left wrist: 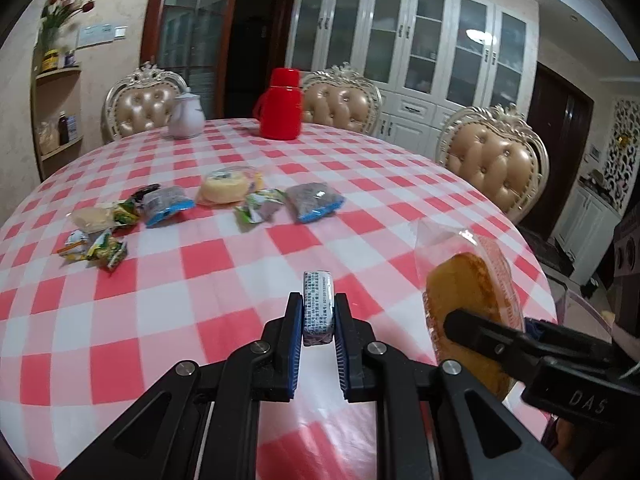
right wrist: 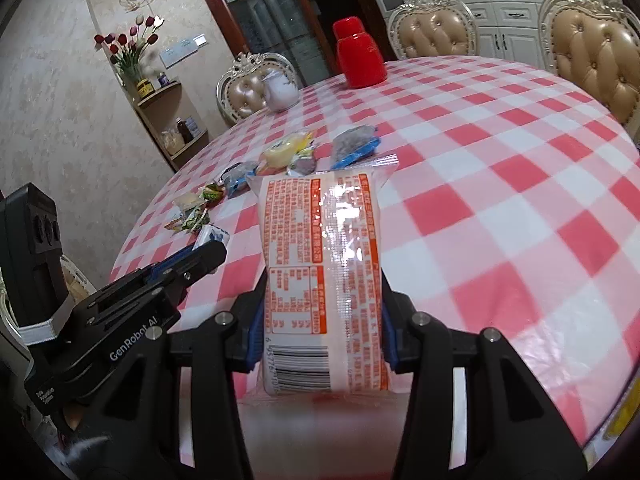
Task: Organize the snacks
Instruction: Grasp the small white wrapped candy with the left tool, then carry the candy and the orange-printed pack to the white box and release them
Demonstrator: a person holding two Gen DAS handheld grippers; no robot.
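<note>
My left gripper (left wrist: 318, 312) is shut on a small white snack bar with blue print (left wrist: 317, 304), held above the checked tablecloth (left wrist: 200, 272). My right gripper (right wrist: 323, 304) is shut on a large bread packet with orange print (right wrist: 324, 264); the packet (left wrist: 472, 300) also shows at the right of the left wrist view. Several loose snacks lie mid-table: a round yellow cake (left wrist: 226, 188), blue packets (left wrist: 316, 202) (left wrist: 166, 204), green packets (left wrist: 260, 208) (left wrist: 108, 250). The left gripper (right wrist: 208, 250) appears left of the bread packet.
A red thermos (left wrist: 280, 104) and a white teapot (left wrist: 186, 116) stand at the far table edge. Padded chairs (left wrist: 496, 160) ring the table. A corner shelf with jars (left wrist: 56, 120) stands at the left wall.
</note>
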